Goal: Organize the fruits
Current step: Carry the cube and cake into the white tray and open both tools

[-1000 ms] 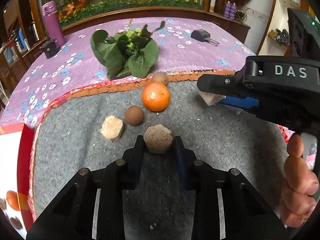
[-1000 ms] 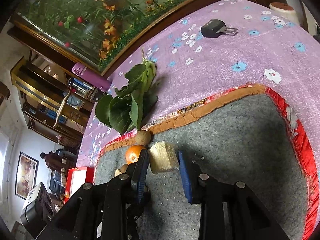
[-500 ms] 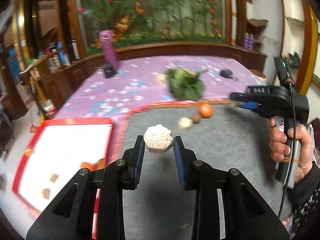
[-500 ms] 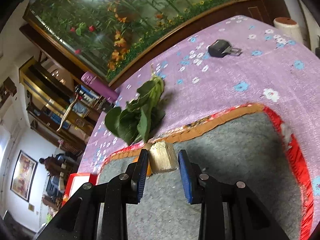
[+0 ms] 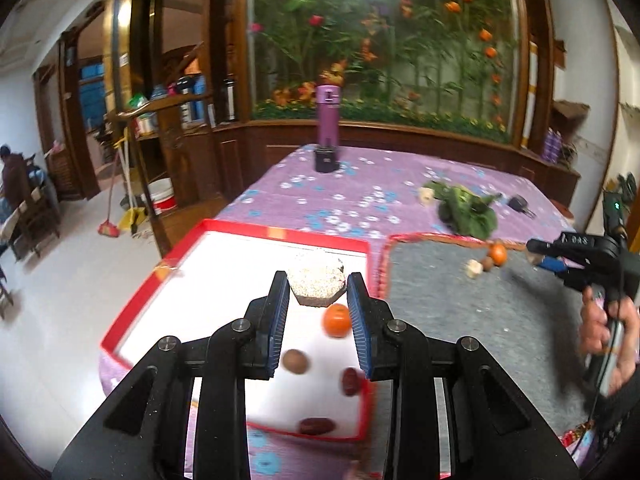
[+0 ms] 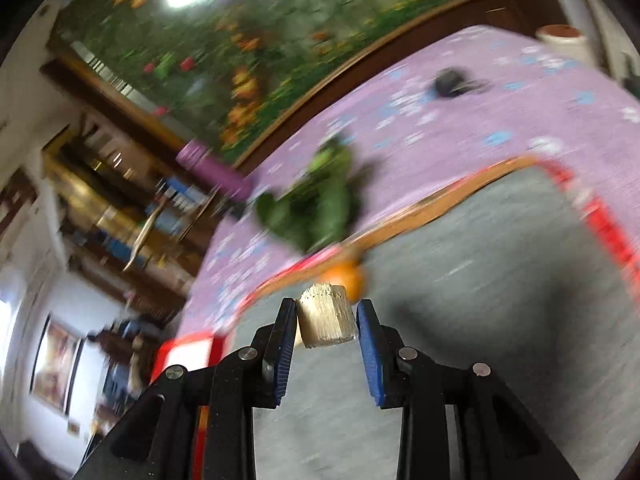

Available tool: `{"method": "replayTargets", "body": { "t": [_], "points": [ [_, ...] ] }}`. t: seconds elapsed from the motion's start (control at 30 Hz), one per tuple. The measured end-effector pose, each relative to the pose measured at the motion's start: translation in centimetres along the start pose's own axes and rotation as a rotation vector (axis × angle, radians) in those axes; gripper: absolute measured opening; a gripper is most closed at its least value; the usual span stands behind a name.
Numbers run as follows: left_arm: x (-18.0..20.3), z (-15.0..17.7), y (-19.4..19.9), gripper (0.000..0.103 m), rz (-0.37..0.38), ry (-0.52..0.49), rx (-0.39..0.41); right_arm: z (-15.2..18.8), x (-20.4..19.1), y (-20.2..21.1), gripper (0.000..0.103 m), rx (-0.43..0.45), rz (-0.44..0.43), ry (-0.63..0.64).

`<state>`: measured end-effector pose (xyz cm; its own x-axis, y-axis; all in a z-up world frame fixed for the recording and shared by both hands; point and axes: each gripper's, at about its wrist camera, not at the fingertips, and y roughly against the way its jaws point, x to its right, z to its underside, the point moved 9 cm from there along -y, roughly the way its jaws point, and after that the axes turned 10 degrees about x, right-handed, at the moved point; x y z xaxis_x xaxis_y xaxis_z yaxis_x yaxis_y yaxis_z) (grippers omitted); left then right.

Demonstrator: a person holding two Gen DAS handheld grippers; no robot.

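Note:
My left gripper point(image 5: 317, 292) is shut on a rough brown-and-white hexagonal chunk point(image 5: 316, 282), held above the white tray with a red rim point(image 5: 280, 233). In the tray lie an orange point(image 5: 337, 320), a brown round fruit point(image 5: 295, 361) and two red dates point(image 5: 351, 381). My right gripper point(image 6: 327, 316) is shut on a pale fibrous block point(image 6: 326, 318), held above the grey mat point(image 6: 480, 280); it also shows in the left wrist view point(image 5: 540, 252). An orange point(image 5: 498, 254), a brown ball point(image 5: 487, 263) and a pale chunk point(image 5: 475, 268) lie on the mat.
Green leafy vegetables point(image 5: 466, 210) lie on the purple floral tablecloth point(image 5: 360, 188) beyond the mat. A purple bottle point(image 5: 328, 120) stands on a black box at the far edge. A black key fob point(image 5: 519, 203) lies at the right.
My left gripper lifted the hexagonal chunk off the mat and swung left over the tray. My right gripper raised the pale block and is moving; its view is blurred.

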<state>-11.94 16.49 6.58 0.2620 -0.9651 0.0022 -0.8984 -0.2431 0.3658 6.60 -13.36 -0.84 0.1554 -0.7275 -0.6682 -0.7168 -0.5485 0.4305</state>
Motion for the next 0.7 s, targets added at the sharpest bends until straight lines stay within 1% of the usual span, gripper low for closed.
{"method": "replayTargets", "body": {
  "t": [0.13, 0.23, 0.37, 0.43, 0.5, 0.6, 0.7],
  "points": [
    [-3.4, 0.3, 0.3, 0.029, -0.037, 0.039, 0.008, 4.3, -7.7, -1.5, 0.030, -0.097, -0.110, 0.098],
    [-6.7, 0.7, 0.3, 0.029, -0.090, 0.065, 0.010, 7.3, -12.7, -2.4, 0.030, -0.156, -0.189, 0.155],
    [-10.6, 1.0, 0.2, 0.029, -0.147, 0.094, 0.011, 11.0, -17.6, -3.5, 0.030, -0.230, -0.265, 0.208],
    [-12.0, 1.2, 0.1, 0.029, -0.167, 0.103, 0.011, 12.8, -19.4, -3.9, 0.030, -0.258, -0.290, 0.240],
    [-12.7, 1.6, -0.3, 0.029, -0.171, 0.107, 0.000, 14.8, -20.8, -4.5, 0.030, -0.292, -0.306, 0.273],
    [-12.8, 2.6, -1.3, 0.029, -0.160, 0.105, -0.026, 17.7, -22.3, -5.7, 0.030, -0.344, -0.312, 0.309],
    [-12.3, 3.7, -2.4, 0.029, -0.144, 0.092, -0.057, 19.8, -22.6, -6.9, 0.030, -0.380, -0.298, 0.332]
  ]
}}
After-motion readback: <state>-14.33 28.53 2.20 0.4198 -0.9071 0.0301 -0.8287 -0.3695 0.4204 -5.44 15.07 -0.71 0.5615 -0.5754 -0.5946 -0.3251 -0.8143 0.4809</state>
